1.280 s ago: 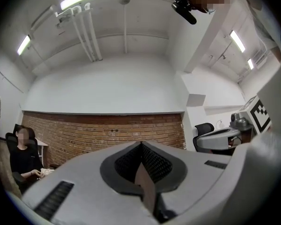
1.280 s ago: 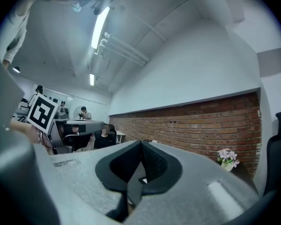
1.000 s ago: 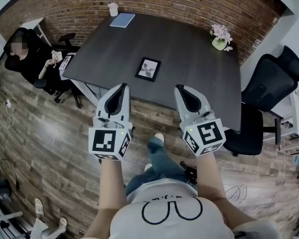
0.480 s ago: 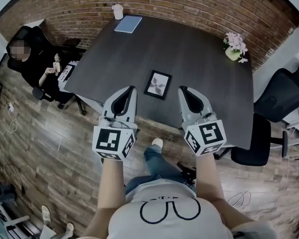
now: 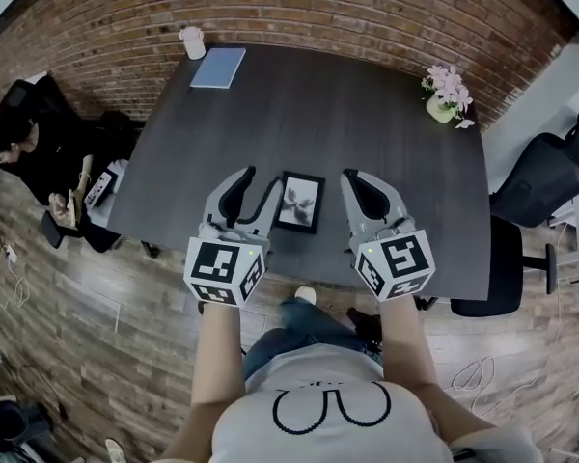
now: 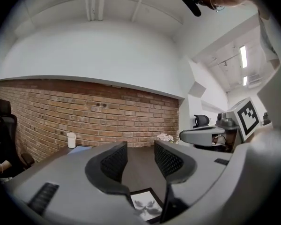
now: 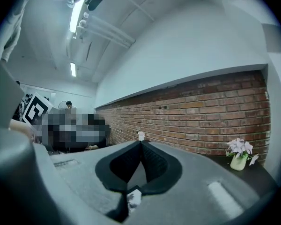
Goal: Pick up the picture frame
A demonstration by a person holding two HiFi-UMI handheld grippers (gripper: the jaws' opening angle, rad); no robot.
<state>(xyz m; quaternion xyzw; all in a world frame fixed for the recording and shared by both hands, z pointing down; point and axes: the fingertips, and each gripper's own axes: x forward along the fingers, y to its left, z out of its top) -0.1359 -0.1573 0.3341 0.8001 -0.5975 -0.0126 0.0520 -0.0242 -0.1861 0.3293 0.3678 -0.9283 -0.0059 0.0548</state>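
The picture frame (image 5: 299, 202), black with a pale flower print, lies flat on the dark table (image 5: 367, 114) near its front edge. It sits between my two grippers. My left gripper (image 5: 254, 183) hovers at the frame's left side; its jaws are opening and nothing is between them. In the left gripper view the frame (image 6: 145, 204) shows low, under the left gripper (image 6: 140, 159). My right gripper (image 5: 353, 177) is just right of the frame with its jaws shut and empty. In the right gripper view the right gripper (image 7: 141, 144) has its pads pressed together.
A vase of pink flowers (image 5: 444, 95) stands at the table's far right. A blue notebook (image 5: 218, 68) and a white cup (image 5: 191, 41) are at the far left. A seated person (image 5: 29, 152) is left of the table, an office chair (image 5: 550, 177) right. A brick wall runs behind.
Both grippers came forward from over the floor to over the table's front edge, either side of the frame. The left jaws went from shut to open.
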